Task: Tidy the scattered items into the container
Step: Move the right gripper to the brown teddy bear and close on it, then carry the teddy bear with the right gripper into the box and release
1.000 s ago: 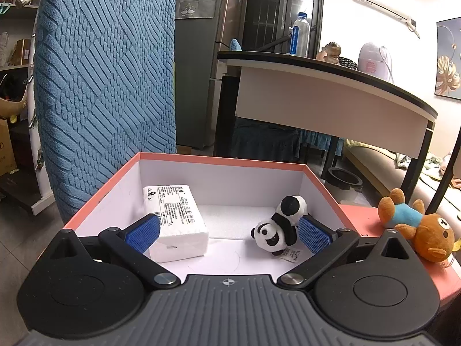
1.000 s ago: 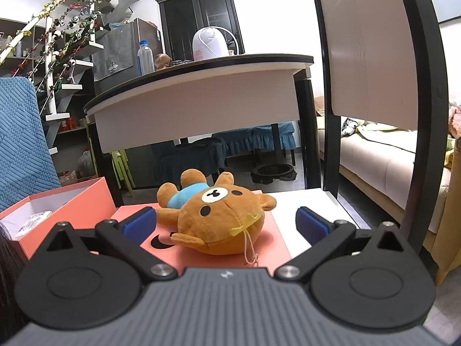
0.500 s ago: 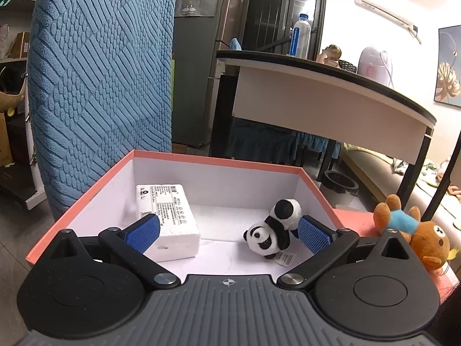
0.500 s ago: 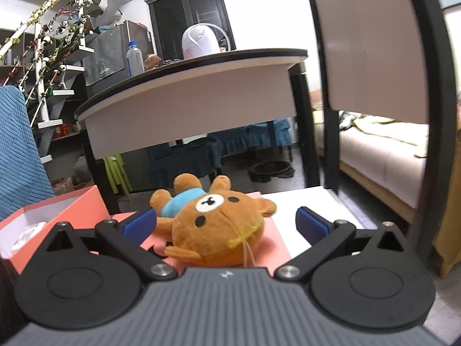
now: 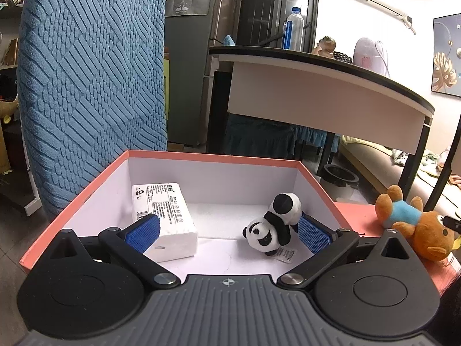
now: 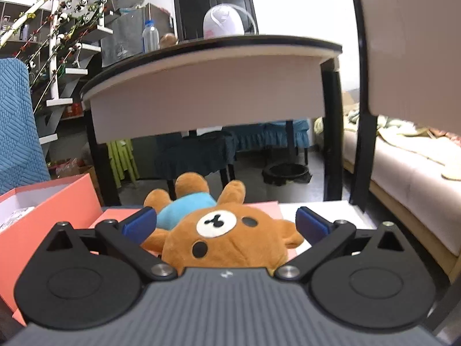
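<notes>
A coral-rimmed white box [image 5: 213, 155] holds a white tissue pack [image 5: 162, 210] on its left and a small panda plush [image 5: 275, 225] on its right. My left gripper [image 5: 227, 229] hangs open over the box, holding nothing; the panda lies loose against its right pad. A brown teddy bear in a blue shirt [image 6: 222, 230] lies on its back on the coral lid [image 6: 262, 206] to the right of the box [image 6: 49, 201]. My right gripper [image 6: 226, 222] is open, one finger on each side of the bear's head, no squeeze visible. The left wrist view shows the bear [image 5: 417, 225] at far right.
A blue textured chair back [image 5: 89, 86] rises behind the box. A dark-edged desk [image 6: 213, 69] overhangs ahead, its black legs [image 6: 331, 132] near the bear. A dark post [image 6: 364, 115] stands to the right, a sofa [image 6: 403, 173] beyond it.
My right gripper has moved forward and down, so the bear's head now sits between its open fingers. My left gripper has drawn back slightly over the box.
</notes>
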`<state>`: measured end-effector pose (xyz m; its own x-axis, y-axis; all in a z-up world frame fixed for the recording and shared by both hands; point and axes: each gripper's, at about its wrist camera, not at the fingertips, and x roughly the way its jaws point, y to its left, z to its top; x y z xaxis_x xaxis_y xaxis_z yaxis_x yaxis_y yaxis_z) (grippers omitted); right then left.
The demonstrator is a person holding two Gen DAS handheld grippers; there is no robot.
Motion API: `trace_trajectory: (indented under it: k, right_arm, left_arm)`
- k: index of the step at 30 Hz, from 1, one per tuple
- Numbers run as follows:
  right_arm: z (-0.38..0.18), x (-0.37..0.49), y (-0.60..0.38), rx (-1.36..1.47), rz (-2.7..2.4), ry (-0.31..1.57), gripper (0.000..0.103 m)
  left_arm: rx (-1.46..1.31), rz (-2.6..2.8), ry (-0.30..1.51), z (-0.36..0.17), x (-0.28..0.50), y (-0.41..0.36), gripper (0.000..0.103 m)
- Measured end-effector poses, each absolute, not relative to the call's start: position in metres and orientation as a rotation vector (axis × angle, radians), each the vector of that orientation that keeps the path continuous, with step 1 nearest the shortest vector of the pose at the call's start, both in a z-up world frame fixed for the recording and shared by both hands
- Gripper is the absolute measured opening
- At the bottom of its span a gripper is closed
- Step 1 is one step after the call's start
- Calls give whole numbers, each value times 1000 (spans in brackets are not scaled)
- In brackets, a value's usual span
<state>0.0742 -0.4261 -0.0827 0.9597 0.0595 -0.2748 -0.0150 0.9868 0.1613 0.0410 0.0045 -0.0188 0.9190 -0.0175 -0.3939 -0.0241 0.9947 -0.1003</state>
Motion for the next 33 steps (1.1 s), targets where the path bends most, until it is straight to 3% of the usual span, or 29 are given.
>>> trace_trajectory:
  k: [13, 23, 33]
  right_arm:
    - [-98, 90, -425, 153, 66, 339, 103]
    - [-100, 85, -420, 151, 87, 343, 66]
    - [-97, 79, -412, 142, 105, 338, 60]
  left_arm:
    - [-100, -9, 418, -20, 44, 0, 103]
    - [-102, -12, 413, -20, 45, 0, 103]
    - [-64, -8, 388, -17, 37, 0, 103]
